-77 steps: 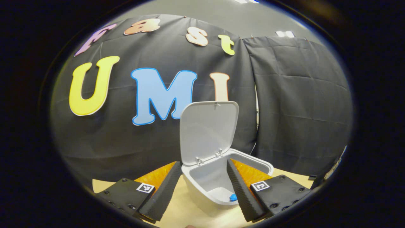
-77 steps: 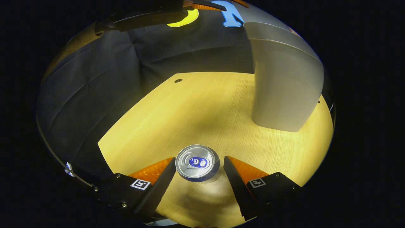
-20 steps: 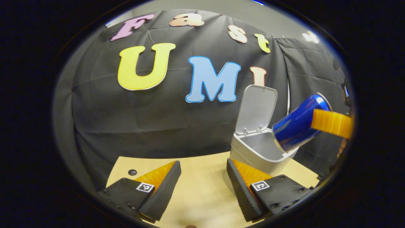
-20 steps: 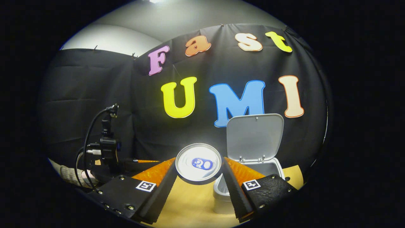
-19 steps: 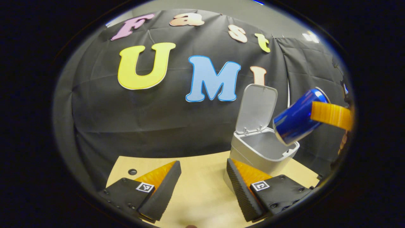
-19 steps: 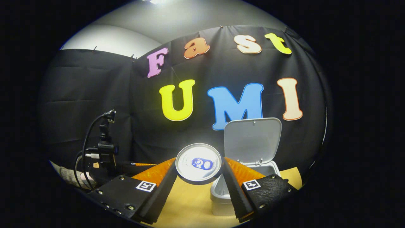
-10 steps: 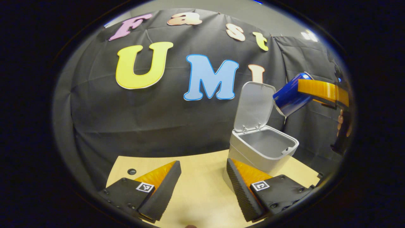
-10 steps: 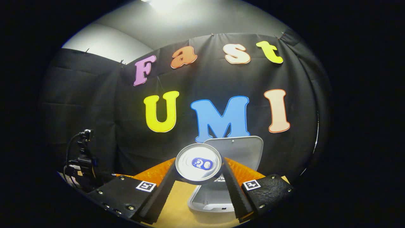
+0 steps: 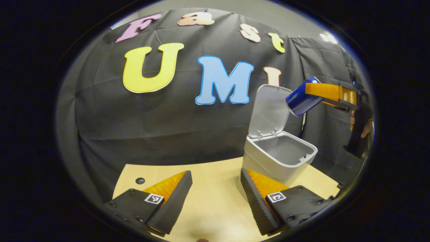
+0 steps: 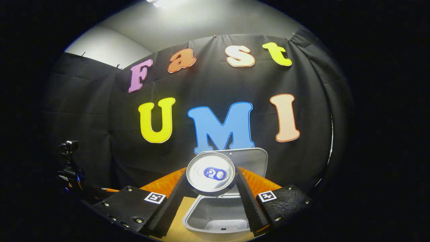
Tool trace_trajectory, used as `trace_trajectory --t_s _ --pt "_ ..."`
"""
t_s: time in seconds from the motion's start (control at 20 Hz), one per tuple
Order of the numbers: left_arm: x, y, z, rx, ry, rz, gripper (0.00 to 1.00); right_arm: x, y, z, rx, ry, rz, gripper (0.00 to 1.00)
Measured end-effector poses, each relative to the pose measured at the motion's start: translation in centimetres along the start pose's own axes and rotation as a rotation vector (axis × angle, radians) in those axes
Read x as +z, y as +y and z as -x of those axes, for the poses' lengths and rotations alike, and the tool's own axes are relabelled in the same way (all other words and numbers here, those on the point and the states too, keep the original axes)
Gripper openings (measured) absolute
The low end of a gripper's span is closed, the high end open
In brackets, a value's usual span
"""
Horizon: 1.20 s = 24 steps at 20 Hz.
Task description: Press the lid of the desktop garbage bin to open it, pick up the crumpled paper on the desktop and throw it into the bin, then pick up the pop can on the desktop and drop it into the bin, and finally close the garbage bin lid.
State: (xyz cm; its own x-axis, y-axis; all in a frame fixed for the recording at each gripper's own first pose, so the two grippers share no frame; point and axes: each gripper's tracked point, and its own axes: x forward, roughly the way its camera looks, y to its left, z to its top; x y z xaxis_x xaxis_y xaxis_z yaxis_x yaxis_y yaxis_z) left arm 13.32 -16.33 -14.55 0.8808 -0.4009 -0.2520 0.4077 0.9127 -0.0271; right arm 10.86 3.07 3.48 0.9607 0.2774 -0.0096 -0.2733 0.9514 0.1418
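Pop can (image 10: 211, 172) clamped between both fingers of the right gripper (image 10: 211, 198), held in the air above the open garbage bin (image 9: 280, 158), tilted base-down toward it. Lid (image 9: 269, 111) raised at the far side. Left gripper (image 9: 215, 198) spread wide, holding nothing, low over the wooden surface (image 9: 215, 188), bin just right of it.

Recording booth, black cloth wall (image 9: 168, 127), wooden desktop (image 9: 215, 198)

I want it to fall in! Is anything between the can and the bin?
No. In the left gripper view, only air separates the can from the open bin.
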Motion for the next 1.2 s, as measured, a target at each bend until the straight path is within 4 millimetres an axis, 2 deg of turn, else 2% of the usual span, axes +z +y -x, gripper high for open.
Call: trace_trajectory --t_s 0.35,0.7,0.8,0.85,1.2 --pt "-0.5 0.4 0.4 0.009 0.007 -0.002 0.96 -3.2 -0.2 -1.8 -0.012 0.071 0.043 0.85" --pt "-0.9 0.4 0.5 0.015 0.016 -0.002 0.96 -7.2 -0.8 -2.2 -0.039 0.155 0.037 0.87" --pt "-1.0 0.5 0.5 0.017 0.017 -0.003 0.95 -7.5 -0.9 -2.2 -0.042 0.167 0.032 0.9" --pt "-0.9 0.4 0.5 0.016 0.017 -0.002 0.95 -7.5 -0.8 -2.2 -0.04 0.165 0.029 0.95" --pt "-1.2 0.1 0.2 0.008 0.019 0.01 0.96 -7.2 -1.0 -2.0 -0.035 0.159 0.016 0.95"
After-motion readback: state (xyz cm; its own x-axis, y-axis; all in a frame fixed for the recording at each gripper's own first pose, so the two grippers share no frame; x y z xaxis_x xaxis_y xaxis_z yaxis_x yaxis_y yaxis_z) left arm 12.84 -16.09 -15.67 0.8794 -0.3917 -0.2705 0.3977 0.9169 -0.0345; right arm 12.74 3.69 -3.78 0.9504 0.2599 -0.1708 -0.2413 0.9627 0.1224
